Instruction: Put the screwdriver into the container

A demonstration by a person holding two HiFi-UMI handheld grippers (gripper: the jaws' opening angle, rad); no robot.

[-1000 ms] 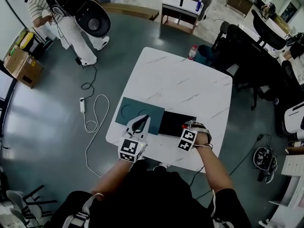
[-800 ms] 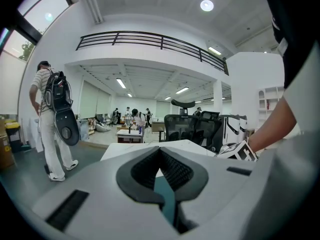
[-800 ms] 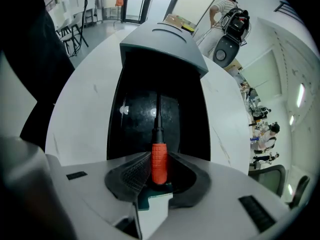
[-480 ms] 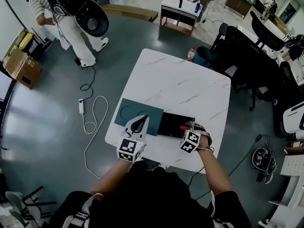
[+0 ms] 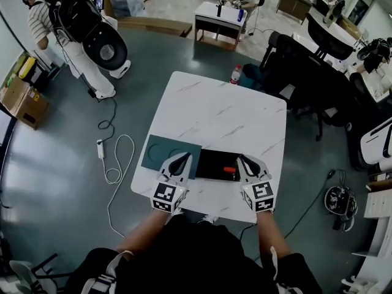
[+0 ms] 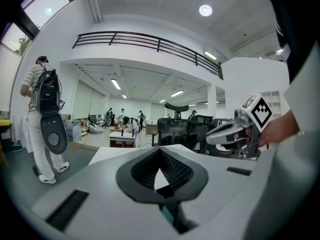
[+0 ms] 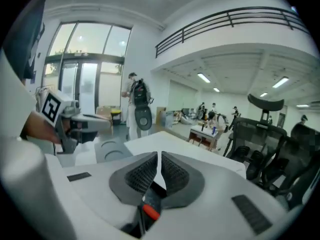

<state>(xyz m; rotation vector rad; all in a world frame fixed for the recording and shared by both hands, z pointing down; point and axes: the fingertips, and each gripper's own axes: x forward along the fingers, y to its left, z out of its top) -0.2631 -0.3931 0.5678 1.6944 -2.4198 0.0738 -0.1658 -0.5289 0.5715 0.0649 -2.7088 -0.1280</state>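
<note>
Found the red-handled screwdriver (image 5: 229,170) lying inside the shallow black rectangular container (image 5: 209,164), toward its right end. Placed both on the near part of the white marble-patterned square table (image 5: 226,109). Saw the right gripper (image 5: 243,159) poised just above that end, with jaws closing to a thin slit and nothing between the pads. Glimpsed the red handle below them in the right gripper view, untouched. Saw the left gripper (image 5: 182,157) hovering over the right edge of a dark teal flat rectangular panel (image 5: 158,149), just beside the container. Read its jaws as clenched tip to tip on nothing. Spotted a person with a black backpack (image 5: 73,35) standing on the grey floor (image 5: 55,152), well beyond the table's far left corner.
</note>
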